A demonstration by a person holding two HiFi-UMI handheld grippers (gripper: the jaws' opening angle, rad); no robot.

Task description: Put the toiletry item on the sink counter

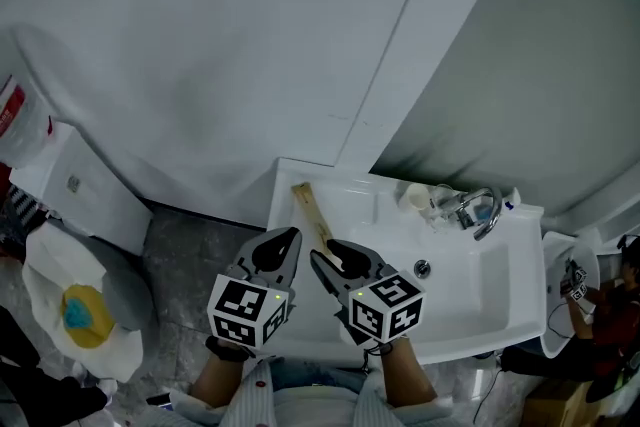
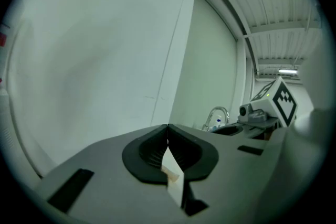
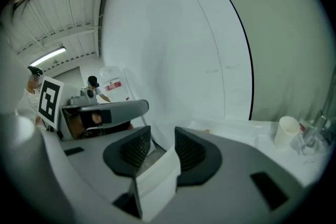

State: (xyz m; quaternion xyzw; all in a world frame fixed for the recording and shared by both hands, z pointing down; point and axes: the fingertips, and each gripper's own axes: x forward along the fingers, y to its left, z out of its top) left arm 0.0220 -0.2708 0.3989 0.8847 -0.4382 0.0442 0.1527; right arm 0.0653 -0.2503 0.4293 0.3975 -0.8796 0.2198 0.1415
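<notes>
Tongs first: the left tongs (image 1: 290, 235) (image 2: 168, 127), grey plastic with black ribbed pads, are clenched, their two tips meeting in a line with nothing between them. The right tongs (image 1: 322, 250) (image 3: 161, 136), of the same make, stand released, a clear gap between the pads. That gap is empty, and only the white surface beyond shows through it. Neither pair holds anything. In the head view both sit side by side, left of the curved chrome faucet (image 1: 480, 210) and nearer the person, over the front part of the white sink worktop (image 1: 284, 215).

The toiletry item, a slender flat tan stick (image 1: 311, 208), lies flat on the worktop's left rim, well to the left of the faucet across the basin. Its long axis runs on a slant: the far end points toward the wall and away from the faucet, the near end toward the person and slightly toward the faucet, ending just beyond the tips of both tongs. Whether either tip touches it cannot be told from above.

A white cup (image 1: 413, 198) stands just left of the faucet.
</notes>
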